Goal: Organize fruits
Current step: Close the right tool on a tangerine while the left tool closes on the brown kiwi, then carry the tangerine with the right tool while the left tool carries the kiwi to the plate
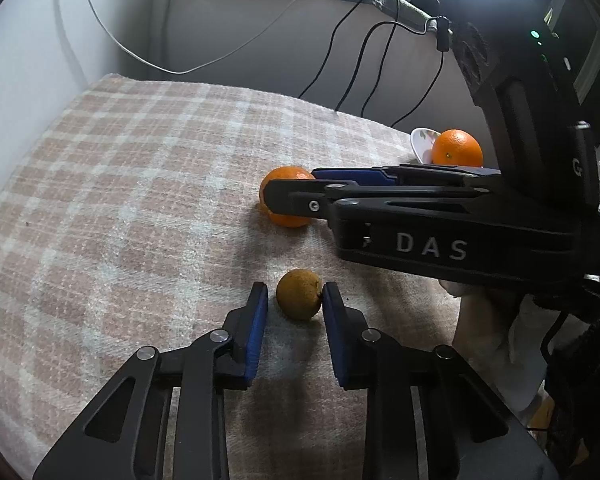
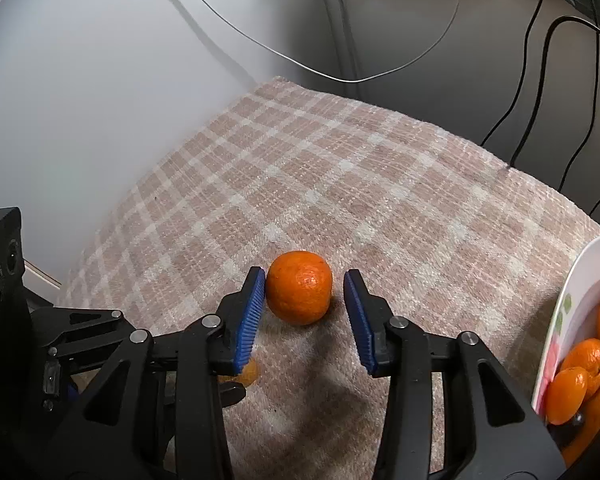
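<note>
1. Left wrist view: the checked cloth [image 1: 140,184] is spreading bare toward the wall on the left, giving wide room.
2. The left gripper [image 1: 295,300] is standing apart around one dull brownish fruit [image 1: 299,294], its right pad touching it.
3. The right gripper [image 2: 305,280] is spread around one orange [image 2: 299,287], its left pad touching.
4. At the right edge, the plate [image 2: 572,304] is holding at least three oranges.
</note>
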Tool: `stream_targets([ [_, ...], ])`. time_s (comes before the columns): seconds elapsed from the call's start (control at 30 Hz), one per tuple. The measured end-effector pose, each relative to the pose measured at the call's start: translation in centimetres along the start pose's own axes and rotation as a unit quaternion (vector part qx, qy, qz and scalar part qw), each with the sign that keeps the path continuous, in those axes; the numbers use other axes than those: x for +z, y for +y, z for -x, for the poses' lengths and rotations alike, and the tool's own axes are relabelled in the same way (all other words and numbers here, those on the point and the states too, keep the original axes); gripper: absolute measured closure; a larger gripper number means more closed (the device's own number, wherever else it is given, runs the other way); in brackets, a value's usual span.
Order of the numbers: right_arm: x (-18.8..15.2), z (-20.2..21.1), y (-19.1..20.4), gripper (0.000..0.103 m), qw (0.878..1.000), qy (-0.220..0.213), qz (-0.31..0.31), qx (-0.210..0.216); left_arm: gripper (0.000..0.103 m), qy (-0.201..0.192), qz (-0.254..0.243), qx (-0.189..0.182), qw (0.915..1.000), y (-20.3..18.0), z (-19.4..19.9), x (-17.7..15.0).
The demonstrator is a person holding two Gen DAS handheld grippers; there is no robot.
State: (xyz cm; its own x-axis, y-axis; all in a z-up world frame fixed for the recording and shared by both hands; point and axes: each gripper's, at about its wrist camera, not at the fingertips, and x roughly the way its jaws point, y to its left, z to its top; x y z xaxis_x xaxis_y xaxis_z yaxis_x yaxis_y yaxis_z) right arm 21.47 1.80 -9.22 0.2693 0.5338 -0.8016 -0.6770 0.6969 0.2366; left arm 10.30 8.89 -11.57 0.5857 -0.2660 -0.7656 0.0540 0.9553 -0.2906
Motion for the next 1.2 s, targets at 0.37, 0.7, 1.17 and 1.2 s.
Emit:
stream_targets([
  [0.37,0.1,-0.4,0.2,0.067,1.0,0.0,-0.001,0.001,0.081,-0.002,-0.001,0.001,1.0,-0.3,0.0,0.0],
  [0.7,-0.4,3.2,-0.7,0.067,0.999,-0.033,-0.003,-0.005,0.081,-0.015,-0.008,-0.003,0.9999,-1.2,0.8,0.6],
  [1.17,-2.1,11.0,-5.1,0.067,0.993,-0.099,-0.038,-0.046,0.081,-0.037,-0.038,-0.017,0.9985,-4.3,1.2,2.9],
  [1.2,-2.3,11.6,-5.4,0.067,0.993,-0.104,-0.04,-0.049,0.081,-0.038,-0.04,-0.018,0.9983,-4.6,1.2,3.0],
])
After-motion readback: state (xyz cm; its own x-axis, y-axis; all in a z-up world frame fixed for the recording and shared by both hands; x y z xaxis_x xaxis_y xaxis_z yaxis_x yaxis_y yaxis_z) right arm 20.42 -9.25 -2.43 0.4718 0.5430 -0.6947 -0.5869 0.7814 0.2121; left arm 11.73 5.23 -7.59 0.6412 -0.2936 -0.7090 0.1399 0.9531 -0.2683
